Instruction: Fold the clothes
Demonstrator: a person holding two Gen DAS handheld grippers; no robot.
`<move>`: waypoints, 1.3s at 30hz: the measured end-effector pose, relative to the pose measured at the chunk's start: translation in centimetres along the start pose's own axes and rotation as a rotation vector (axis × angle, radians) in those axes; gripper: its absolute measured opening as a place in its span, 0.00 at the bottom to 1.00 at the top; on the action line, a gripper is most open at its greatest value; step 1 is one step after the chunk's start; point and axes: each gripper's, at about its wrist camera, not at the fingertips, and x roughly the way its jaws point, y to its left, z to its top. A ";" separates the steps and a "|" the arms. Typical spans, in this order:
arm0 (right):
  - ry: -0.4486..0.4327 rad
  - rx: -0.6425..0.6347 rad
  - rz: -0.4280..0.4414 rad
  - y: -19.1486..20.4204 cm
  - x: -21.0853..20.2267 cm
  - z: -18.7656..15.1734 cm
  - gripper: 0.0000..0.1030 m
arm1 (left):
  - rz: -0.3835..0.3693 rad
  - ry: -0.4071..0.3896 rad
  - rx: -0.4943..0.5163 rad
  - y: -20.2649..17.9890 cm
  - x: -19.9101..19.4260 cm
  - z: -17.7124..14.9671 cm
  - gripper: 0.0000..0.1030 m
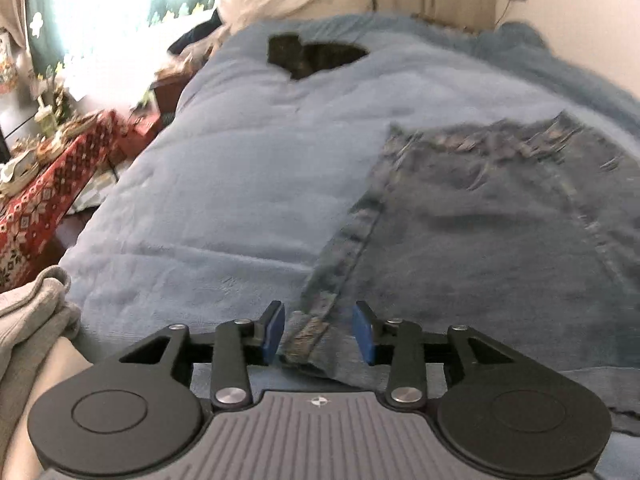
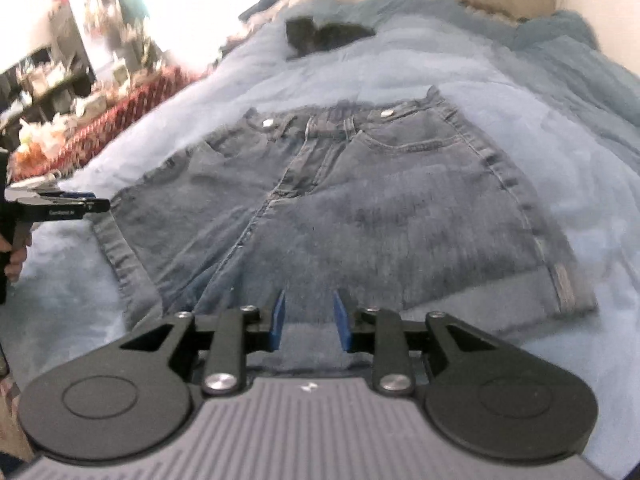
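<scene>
Denim shorts (image 2: pixel 340 200) lie flat on the blue blanket (image 1: pixel 224 184), waistband far and hems near, seemingly at the start of a fold. The left gripper (image 1: pixel 319 334) stands spread over the near-left hem corner without pinching it, and the right gripper (image 2: pixel 309 319) stands spread over the near hem, denim between its pads but not gripped. The next move probably calls for closing on those hem edges and carrying them toward the waistband; open blanket lies on all sides, a dark item (image 2: pixel 326 34) well beyond.

denim shorts (image 2: pixel 340 200) flat on blue blanket (image 2: pixel 520 92) | right hand-held gripper (image 2: pixel 309 308) parted above hem
</scene>
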 end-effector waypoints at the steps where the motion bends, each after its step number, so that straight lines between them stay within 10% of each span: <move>1: -0.028 -0.002 -0.015 0.3 -0.8 -0.7 0.44 | -0.011 -0.005 -0.028 0.0 -0.7 -0.4 0.41; 13: -0.134 0.042 -0.063 1.2 -10.4 -4.6 0.99 | -0.087 -0.004 -0.112 -2.0 -10.3 -3.1 0.69; 17: -0.144 -0.041 -0.141 1.3 -12.3 -5.2 0.99 | -0.016 0.037 -0.150 -2.1 -11.2 -3.1 0.85; 32: -0.102 0.071 -0.299 -5.6 -9.9 -4.9 0.99 | 0.028 0.137 -0.095 -0.1 -7.2 -2.6 0.86; 39: -0.099 0.153 -0.270 -8.5 -7.4 -4.0 0.99 | -0.053 0.148 -0.385 4.3 -1.9 -1.6 0.63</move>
